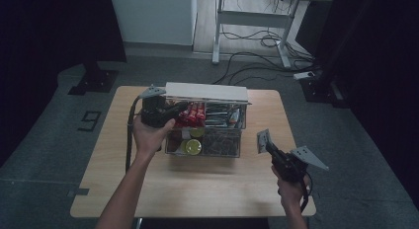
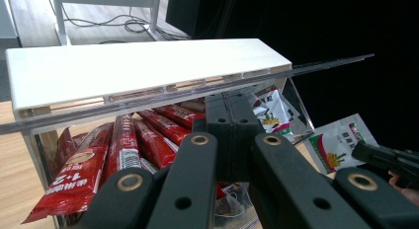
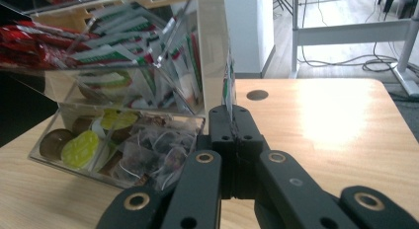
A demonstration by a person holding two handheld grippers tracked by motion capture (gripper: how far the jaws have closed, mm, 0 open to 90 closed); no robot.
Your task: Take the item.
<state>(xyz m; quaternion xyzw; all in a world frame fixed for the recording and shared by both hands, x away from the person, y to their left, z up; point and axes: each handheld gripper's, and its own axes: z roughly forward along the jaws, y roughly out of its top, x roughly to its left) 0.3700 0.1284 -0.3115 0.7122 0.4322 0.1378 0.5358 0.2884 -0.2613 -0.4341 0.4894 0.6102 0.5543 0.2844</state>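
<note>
The right claw (image 1: 263,141) is clamped on a white-and-green sachet (image 3: 230,86), holding it edge-up above the desk (image 1: 197,189) just right of the clear organiser box (image 1: 205,135). The left claw (image 1: 182,108), jaws together and empty, rests against the box's raised lid (image 2: 148,71) over the red packets (image 2: 123,145).
</note>
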